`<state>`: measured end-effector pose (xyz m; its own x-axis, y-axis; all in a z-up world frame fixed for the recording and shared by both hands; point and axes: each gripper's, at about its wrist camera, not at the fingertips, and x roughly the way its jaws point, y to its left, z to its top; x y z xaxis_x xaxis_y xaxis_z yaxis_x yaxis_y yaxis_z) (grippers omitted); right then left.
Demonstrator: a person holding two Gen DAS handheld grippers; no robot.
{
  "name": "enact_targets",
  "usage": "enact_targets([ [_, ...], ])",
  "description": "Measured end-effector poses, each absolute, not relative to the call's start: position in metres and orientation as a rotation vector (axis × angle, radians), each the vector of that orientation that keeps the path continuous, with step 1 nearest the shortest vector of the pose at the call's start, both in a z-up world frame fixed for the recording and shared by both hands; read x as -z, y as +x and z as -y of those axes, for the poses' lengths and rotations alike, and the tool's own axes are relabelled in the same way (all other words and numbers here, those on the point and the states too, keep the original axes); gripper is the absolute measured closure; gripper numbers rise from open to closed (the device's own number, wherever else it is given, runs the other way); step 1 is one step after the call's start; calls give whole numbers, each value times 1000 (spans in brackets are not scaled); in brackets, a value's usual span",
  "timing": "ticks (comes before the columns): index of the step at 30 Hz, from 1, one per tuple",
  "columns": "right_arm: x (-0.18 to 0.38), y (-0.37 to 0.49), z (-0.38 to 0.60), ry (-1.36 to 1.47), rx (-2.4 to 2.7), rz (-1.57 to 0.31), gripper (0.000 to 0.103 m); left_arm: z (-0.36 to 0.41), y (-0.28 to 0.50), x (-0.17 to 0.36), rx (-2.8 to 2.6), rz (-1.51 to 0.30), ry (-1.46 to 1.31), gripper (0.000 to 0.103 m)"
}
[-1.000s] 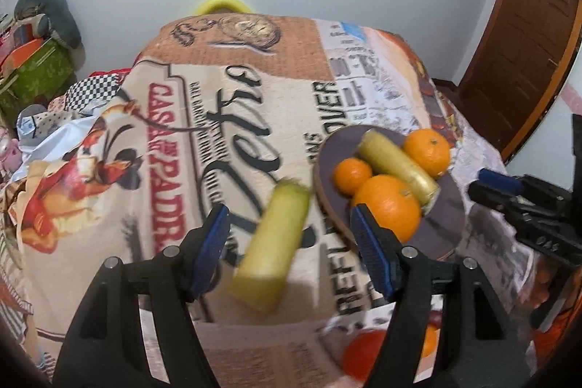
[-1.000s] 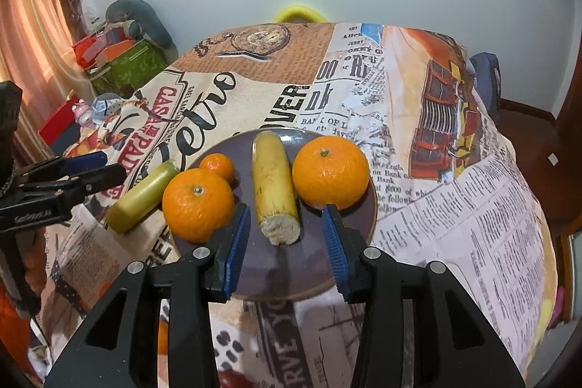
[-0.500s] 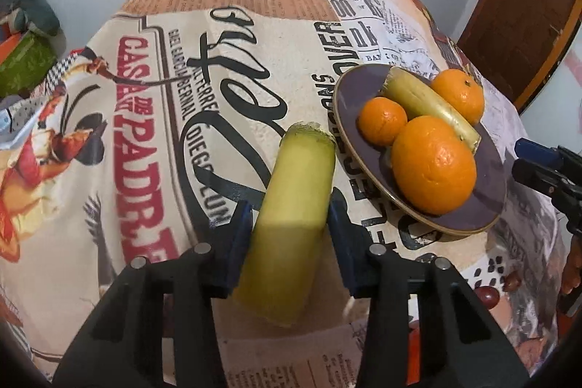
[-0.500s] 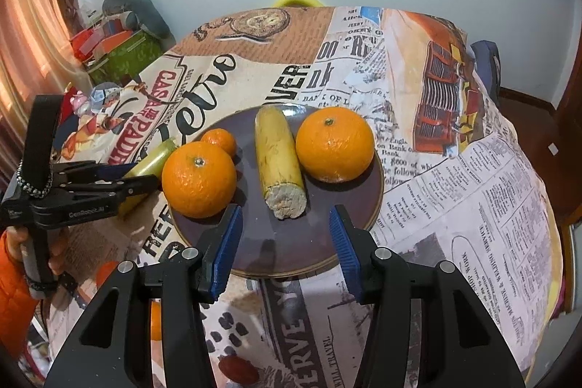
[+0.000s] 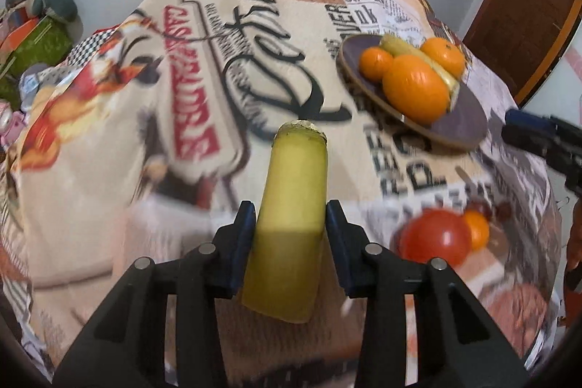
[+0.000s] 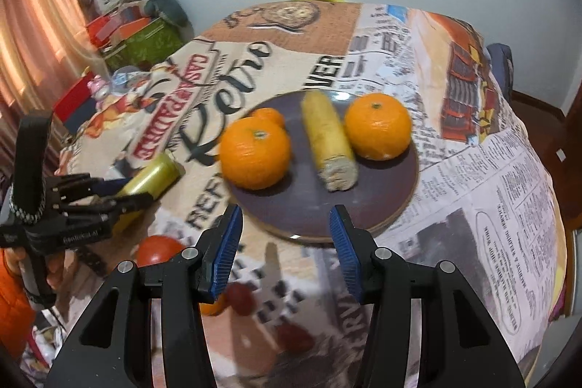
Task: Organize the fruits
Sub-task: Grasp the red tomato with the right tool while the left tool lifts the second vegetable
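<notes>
My left gripper (image 5: pixel 290 242) is shut on a yellow-green banana piece (image 5: pixel 291 206) and holds it above the printed tablecloth, left of the plate. The same piece shows in the right wrist view (image 6: pixel 154 175) between the left gripper's fingers (image 6: pixel 120 202). A dark purple plate (image 6: pixel 382 199) holds two large oranges (image 6: pixel 254 157) (image 6: pixel 378 126), a small orange (image 6: pixel 269 115) and another banana piece (image 6: pixel 329 144). My right gripper (image 6: pixel 285 250) is open and empty, just in front of the plate's near rim. The plate also shows in the left wrist view (image 5: pixel 462 119).
A red tomato (image 5: pixel 434 237) and a small orange (image 5: pixel 476 230) lie near the table's front edge, below the plate. The tomato also shows in the right wrist view (image 6: pixel 160 248). Boxes and clutter (image 6: pixel 134 35) stand off the table's left side. A wooden door (image 5: pixel 527 6) is at right.
My left gripper closed on the banana piece and has lifted it off the cloth. My right gripper drew back a little from the plate, staying open.
</notes>
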<state>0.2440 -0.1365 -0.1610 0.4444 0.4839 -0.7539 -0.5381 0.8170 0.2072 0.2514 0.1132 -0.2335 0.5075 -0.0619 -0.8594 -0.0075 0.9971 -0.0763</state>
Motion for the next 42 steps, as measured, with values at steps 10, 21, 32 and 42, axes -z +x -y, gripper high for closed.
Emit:
enact_targets([
  [10, 167, 210, 90, -134, -722, -956, 56, -118, 196, 230, 54, -1043, -124, 65],
  [21, 192, 204, 53, -218, -746, -1016, 56, -120, 195, 214, 85, -999, -84, 65],
  [32, 203, 212, 46, -239, -766, -1049, 55, -116, 227, 239, 118, -1061, -98, 63],
  [42, 189, 213, 67, -165, -744, -1005, 57, -110, 221, 225, 117, -1022, -84, 67],
])
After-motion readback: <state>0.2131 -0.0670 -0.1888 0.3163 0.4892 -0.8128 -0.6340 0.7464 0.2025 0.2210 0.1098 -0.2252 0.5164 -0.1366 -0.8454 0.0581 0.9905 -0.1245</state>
